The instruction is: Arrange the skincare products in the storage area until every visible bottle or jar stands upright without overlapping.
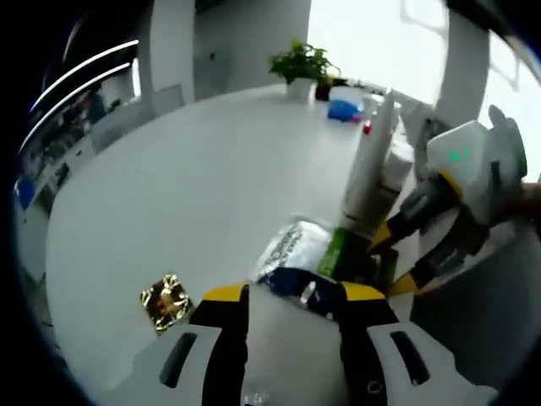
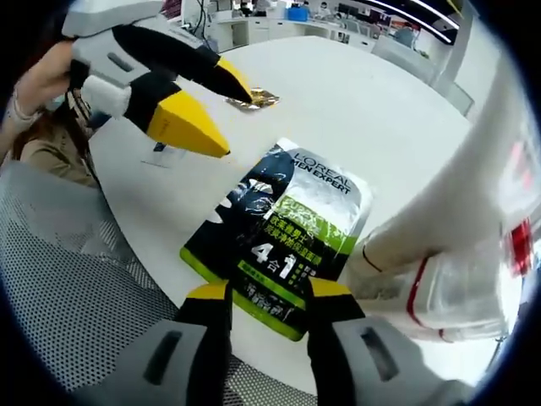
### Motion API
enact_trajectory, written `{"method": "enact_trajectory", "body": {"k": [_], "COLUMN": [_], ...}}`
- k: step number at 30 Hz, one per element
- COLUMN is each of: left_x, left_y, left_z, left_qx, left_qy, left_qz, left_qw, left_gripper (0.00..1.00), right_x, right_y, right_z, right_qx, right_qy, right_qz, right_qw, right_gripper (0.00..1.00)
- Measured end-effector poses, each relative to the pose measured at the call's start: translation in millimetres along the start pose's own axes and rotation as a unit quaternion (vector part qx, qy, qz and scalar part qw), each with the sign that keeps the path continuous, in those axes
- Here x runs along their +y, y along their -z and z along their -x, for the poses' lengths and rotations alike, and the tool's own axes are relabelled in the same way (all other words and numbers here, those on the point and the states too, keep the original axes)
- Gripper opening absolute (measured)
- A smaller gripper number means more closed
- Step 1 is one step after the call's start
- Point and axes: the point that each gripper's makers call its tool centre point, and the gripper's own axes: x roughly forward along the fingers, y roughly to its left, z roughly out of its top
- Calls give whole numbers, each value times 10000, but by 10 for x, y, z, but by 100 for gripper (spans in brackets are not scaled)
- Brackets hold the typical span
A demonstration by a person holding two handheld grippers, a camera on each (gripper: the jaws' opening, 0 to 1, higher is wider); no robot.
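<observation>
From the left gripper view, the left gripper (image 1: 292, 298) hovers low over the white worktop (image 1: 194, 194) with its yellow-tipped jaws spread apart and nothing between them. Just past the jaw tips lies a flat sachet (image 1: 317, 254), silver, black and green, resting on the worktop. Behind it stand two white tubes (image 1: 372, 165), upright and close together. The right gripper (image 1: 396, 258) comes in from the right, its jaws parted and pointed at the green end of the sachet, very near it; whether they touch I cannot tell. A small gold foil packet (image 1: 167, 300) lies by itself on the worktop, well apart from the rest, and a potted plant (image 1: 302, 66) sits at the far edge. From the right gripper view, the right gripper (image 2: 269, 298) has its jaws open at the near green edge of the sachet (image 2: 283, 233), which lies flat and face up, with its printed label readable. The white tubes (image 2: 456, 228) rise just beside the sachet on the right. The left gripper (image 2: 211, 114) reaches in from the upper left, open, above the worktop (image 2: 372, 110), with the gold foil packet (image 2: 254, 100) just beyond it.
</observation>
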Motion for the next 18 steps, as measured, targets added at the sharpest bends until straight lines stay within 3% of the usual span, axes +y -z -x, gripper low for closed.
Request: {"method": "enact_trajectory", "body": {"k": [10,18], "left_x": [-89,-113], "left_y": [18,64], "left_z": [316,492], "left_qx": [-180,-282], "left_qy": [-226,-461], "left_qz": [86,200], "left_qw": [9995,9983], "left_gripper": [43,47], "right_x": [42,52], "right_y": [-6,-187], "right_z": [20,198], "right_qx": [-20,-485], "right_qy": [-82,-100], "right_qz": [100,151], "right_qw": [9999,9987], "right_gripper": [41,39]}}
